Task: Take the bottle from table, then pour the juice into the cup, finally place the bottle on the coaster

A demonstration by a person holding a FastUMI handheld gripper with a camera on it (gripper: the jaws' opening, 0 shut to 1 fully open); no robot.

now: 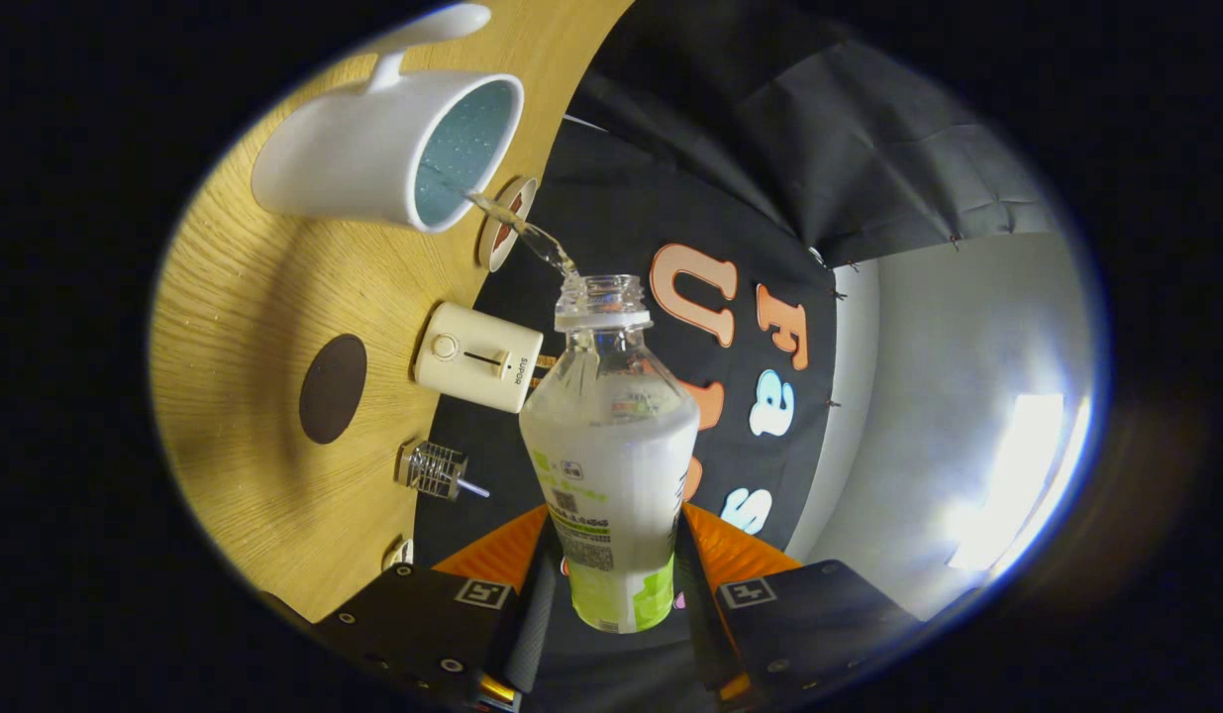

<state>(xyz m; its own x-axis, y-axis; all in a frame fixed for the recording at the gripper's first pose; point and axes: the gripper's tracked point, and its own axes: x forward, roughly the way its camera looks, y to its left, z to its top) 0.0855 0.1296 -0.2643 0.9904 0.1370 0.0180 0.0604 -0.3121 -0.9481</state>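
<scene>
Wooden tabletop [235,327] swings across the tilted view as the gripper [611,584] clamps both fingers on the uncapped juice bottle [611,465]. Thin stream [522,233] arcs toward 11 o'clock, just clipping the white mug's [373,158] rim. Risk: any wobble spills juice. Dark coaster [332,388] waits at 9 o'clock, past the small toaster [477,356].

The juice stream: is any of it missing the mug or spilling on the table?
Nothing looks spilled. The gripper clamps the tilted bottle, and the thin juice stream lands inside the white mug. The wooden table around the mug shows no puddle.
</scene>
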